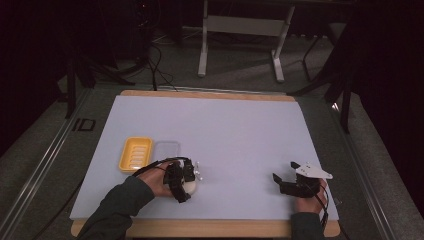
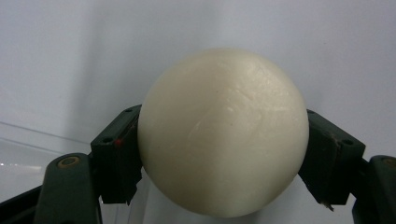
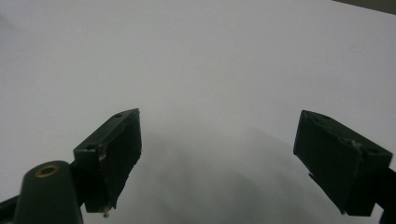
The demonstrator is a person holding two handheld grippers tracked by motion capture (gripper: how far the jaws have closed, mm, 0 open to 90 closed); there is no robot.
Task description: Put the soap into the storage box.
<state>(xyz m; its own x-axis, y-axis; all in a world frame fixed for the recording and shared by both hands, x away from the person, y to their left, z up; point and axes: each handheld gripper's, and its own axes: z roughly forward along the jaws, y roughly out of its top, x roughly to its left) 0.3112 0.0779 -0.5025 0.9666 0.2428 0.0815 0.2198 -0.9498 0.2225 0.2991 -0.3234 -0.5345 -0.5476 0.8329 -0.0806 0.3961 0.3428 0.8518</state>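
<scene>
Cream-white ball near bench front-left edge, in left gripper; yellow tray and clear lid just behind. Right gripper hovers front-right, apart. Left gripper view: jaws clamped on ball at widest girth; I judge it smooth, slippery, maybe waxy, so hold there. Right gripper view: jaws spread, nothing between.
</scene>
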